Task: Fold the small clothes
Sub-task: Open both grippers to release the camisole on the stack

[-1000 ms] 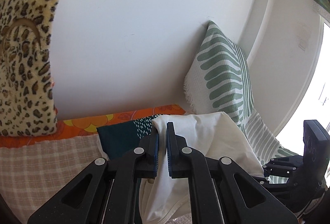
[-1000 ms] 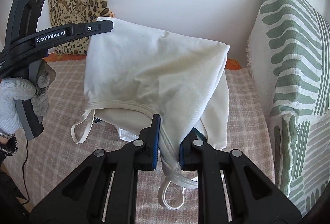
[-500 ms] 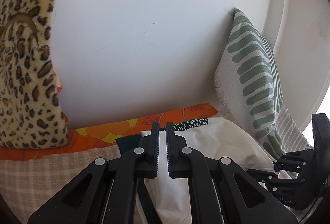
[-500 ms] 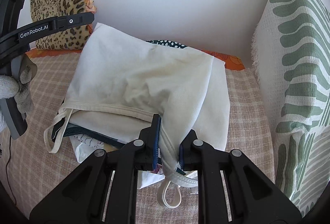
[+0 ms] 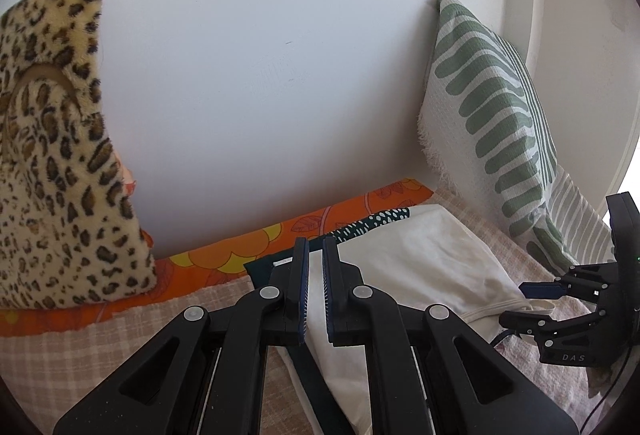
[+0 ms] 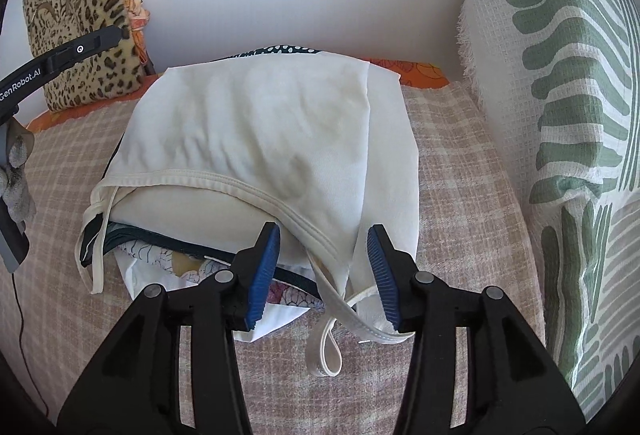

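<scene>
Resting folded on the pile, the white top (image 6: 256, 131) lies just ahead of the right gripper (image 6: 324, 271), jaws wide; the left gripper (image 5: 314, 289) stays narrow.

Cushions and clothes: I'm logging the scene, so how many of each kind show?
Cushions: 2, the leopard cushion and the green leaf cushion.
Garments in the pile: at least 3, the white top, dark teal piece, floral piece.
Total: 5.
</scene>
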The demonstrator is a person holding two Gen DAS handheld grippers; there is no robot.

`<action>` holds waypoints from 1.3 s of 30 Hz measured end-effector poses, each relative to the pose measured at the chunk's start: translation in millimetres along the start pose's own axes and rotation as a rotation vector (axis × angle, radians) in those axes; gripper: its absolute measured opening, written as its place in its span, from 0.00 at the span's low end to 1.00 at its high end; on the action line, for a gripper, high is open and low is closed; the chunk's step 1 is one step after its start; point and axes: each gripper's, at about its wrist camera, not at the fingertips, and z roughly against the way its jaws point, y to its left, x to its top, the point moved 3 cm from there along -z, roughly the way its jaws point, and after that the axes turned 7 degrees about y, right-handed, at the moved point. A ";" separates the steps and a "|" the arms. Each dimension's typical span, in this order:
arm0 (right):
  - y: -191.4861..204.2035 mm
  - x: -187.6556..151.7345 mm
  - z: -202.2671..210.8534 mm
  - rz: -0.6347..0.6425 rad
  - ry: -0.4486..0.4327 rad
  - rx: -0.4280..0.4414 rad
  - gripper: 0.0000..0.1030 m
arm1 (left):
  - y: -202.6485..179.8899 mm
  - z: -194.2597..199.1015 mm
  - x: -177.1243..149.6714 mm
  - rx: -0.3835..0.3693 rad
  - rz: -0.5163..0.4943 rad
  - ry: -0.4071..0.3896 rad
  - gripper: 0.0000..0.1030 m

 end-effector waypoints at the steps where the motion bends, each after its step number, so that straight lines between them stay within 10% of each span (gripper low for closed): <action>1: -0.5 -0.8 3.3 -0.008 -0.008 -0.002 0.46 | -2.0 4.5 -0.7 0.001 -0.009 -0.003 0.05; 10: 12.2 -6.0 38.7 -0.047 -0.070 -0.015 0.48 | -10.0 40.4 -10.4 -0.041 -0.014 0.005 0.17; 18: 30.6 -18.1 71.3 -0.080 -0.130 -0.036 0.56 | -9.8 80.5 -28.8 -0.070 -0.008 0.010 0.52; 39: 99.2 -68.3 146.5 -0.107 -0.261 -0.097 0.78 | -8.3 185.3 -88.1 -0.097 -0.004 0.006 0.77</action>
